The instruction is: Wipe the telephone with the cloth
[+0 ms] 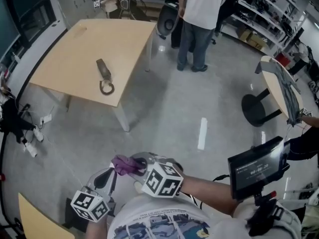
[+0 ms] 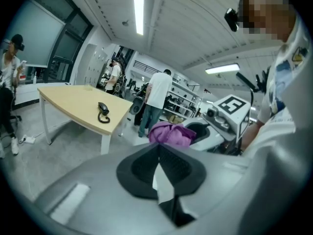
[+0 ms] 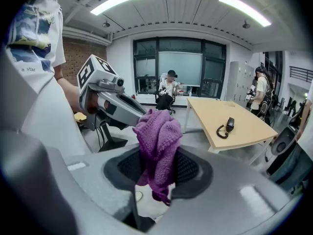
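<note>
The dark telephone (image 1: 103,73) with its coiled cord lies on the light wooden table (image 1: 75,49) at the upper left, far from both grippers. It also shows as the telephone (image 2: 103,112) and the telephone (image 3: 226,127) in the gripper views. My right gripper (image 1: 130,167) is held close to my body, shut on a purple knitted cloth (image 1: 125,164). The cloth (image 3: 157,141) bunches up between the right gripper's (image 3: 157,153) jaws. Just to its left, my left gripper (image 1: 110,174) is shut with nothing in it. In its own view the left gripper (image 2: 157,148) points at the cloth (image 2: 168,133).
A person (image 1: 199,14) stands beyond the table's far right corner, near shelving. A black-based round table (image 1: 279,88) stands at the right. A small monitor (image 1: 256,167) on a stand is at my right side. A seated person (image 3: 168,89) is by the windows.
</note>
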